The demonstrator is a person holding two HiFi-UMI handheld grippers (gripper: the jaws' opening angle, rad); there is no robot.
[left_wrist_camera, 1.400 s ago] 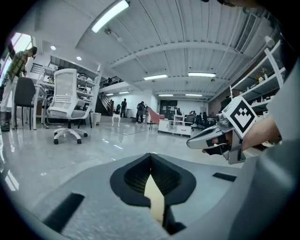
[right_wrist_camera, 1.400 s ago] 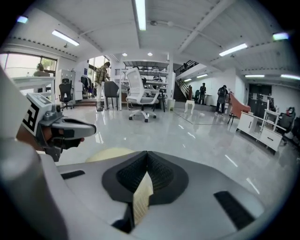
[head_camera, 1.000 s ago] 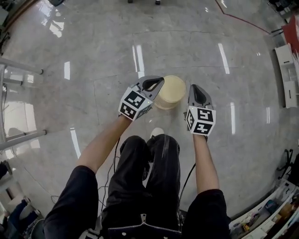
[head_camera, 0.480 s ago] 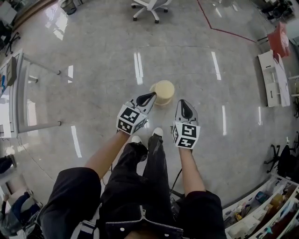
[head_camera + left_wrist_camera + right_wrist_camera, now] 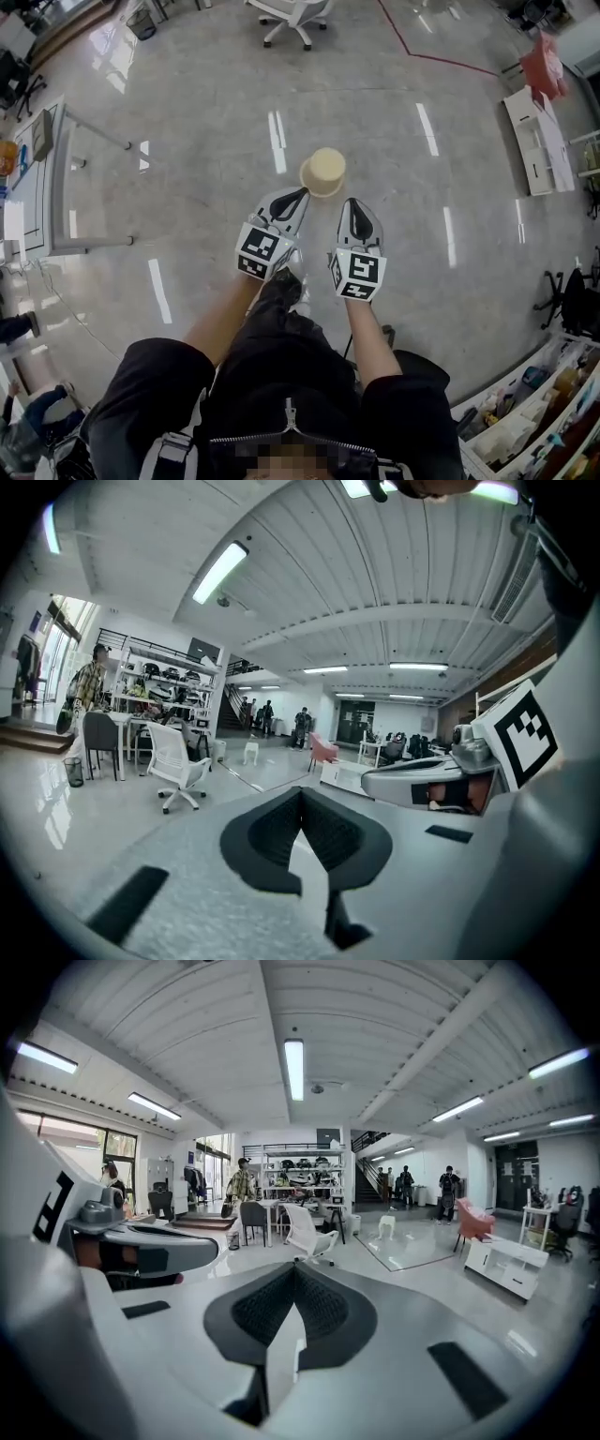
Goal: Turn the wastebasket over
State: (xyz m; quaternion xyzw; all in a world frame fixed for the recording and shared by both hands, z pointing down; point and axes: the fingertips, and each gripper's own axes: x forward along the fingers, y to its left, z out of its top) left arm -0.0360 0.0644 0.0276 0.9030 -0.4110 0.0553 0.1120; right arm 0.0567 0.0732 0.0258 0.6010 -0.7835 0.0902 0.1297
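While both grippers are held side by side in front of the person's body, the wastebasket (image 5: 324, 171) stands alone on the glossy grey floor (image 5: 187, 112), on the far side of the gripper tips and roughly between them. It is cream-coloured and round, and it shows a plain pale disc upward; the head view does not settle whether that face is its base or its mouth.

The left gripper (image 5: 302, 192) has its jaws pressed together, the dark pads meeting in a point with nothing between them. The right gripper (image 5: 350, 203) is likewise pressed together and empty. In the head view the left tip lies just beside the wastebasket's near left edge, while a strip of floor shows between the right tip and the basket. Each gripper carries its marker cube on the near end, above the person's dark trousers (image 5: 281, 356).

Both gripper views look out almost level across a large open room. A white office chair (image 5: 289, 13) stands at the far side, and a red line (image 5: 441, 58) runs over the floor to its right. A white cabinet (image 5: 530, 141) sits at the right edge, and a desk (image 5: 42, 178) with thin metal legs at the left. A pink chair (image 5: 472, 1221) and several people stand well off in the distance.
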